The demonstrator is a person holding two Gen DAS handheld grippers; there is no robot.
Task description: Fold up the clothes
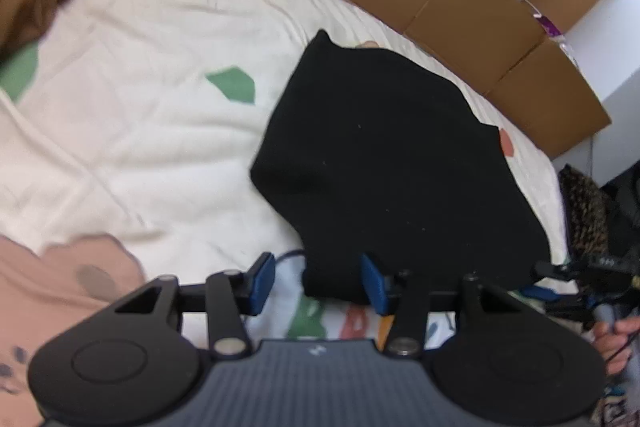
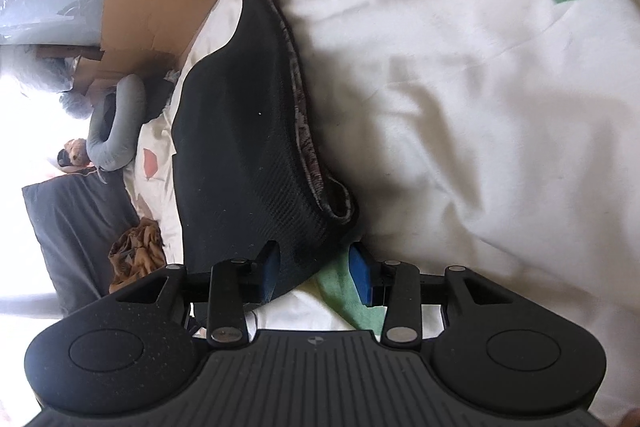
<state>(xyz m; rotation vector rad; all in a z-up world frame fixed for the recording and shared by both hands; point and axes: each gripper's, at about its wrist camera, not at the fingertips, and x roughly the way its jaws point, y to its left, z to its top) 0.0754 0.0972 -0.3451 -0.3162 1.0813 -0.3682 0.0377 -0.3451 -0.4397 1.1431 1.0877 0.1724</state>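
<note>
Black garment (image 1: 392, 163) sits folded on the bed (image 1: 152, 115), a compact dark block on the cream quilt with its green and coral patches, lying toward the bed's far edge where the cardboard boxes (image 1: 460, 7) stand alongside. Left tool (image 1: 318, 281) is over the garment's near corner with its blue pads spread apart: the left-hand pad (image 1: 262, 281) is clear of the cloth over bare quilt, the other pad sits right at the fabric's edge, and nothing is pinched between them, so it is released. Over on the other side, the right tool (image 2: 316, 273) shows the same story: jaws parted, the garment's near edge (image 2: 256, 163) lying in the gap between the pads, with a strip of quilt showing beside the right-hand pad. No squeeze on the cloth there, so it is let go too. From this side a mottled grey lining shows along the folded edge. Grey neck pillow (image 2: 116, 119) and a dark cushion (image 2: 76, 227) lie at the bed's far end, with a crumpled brown cloth (image 2: 138, 251) beside the garment.
</note>
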